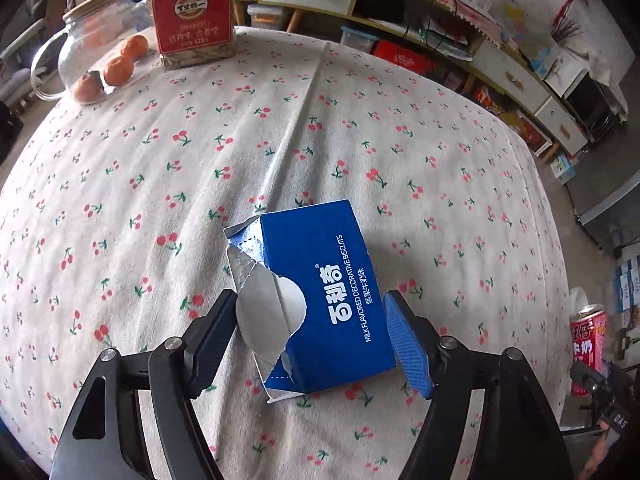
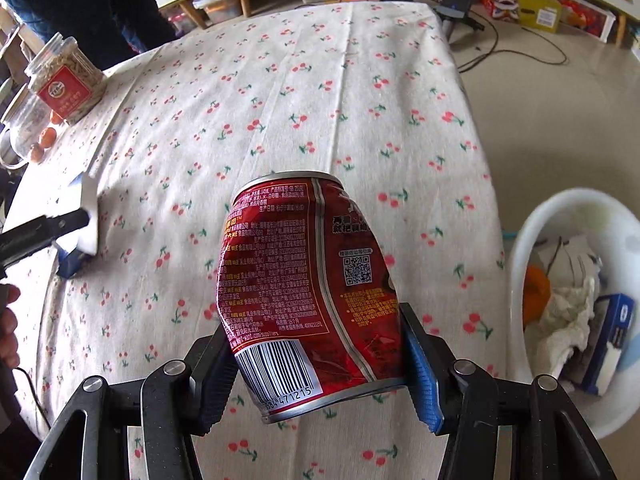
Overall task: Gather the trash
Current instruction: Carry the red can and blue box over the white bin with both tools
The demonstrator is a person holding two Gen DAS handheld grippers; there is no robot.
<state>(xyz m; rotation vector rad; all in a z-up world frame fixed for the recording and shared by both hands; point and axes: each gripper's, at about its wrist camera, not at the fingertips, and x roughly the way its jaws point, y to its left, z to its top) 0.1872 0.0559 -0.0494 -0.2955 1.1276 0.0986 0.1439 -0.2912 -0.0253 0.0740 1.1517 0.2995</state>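
A torn blue biscuit box (image 1: 320, 296) lies on the cherry-print tablecloth (image 1: 200, 168). My left gripper (image 1: 316, 340) straddles it, jaws open, with the fingers on either side of the box's near end. My right gripper (image 2: 316, 376) is shut on a dented red drink can (image 2: 308, 292) and holds it above the table. The can also shows in the left wrist view (image 1: 588, 344) at the far right. The box and left gripper show small in the right wrist view (image 2: 80, 232) at the left.
A white bin (image 2: 532, 232) with paper, orange peel and a blue box stands on the floor right of the table. A seed jar (image 1: 192, 12), a glass jar (image 1: 84, 36) and oranges (image 1: 118, 70) stand at the table's far left corner.
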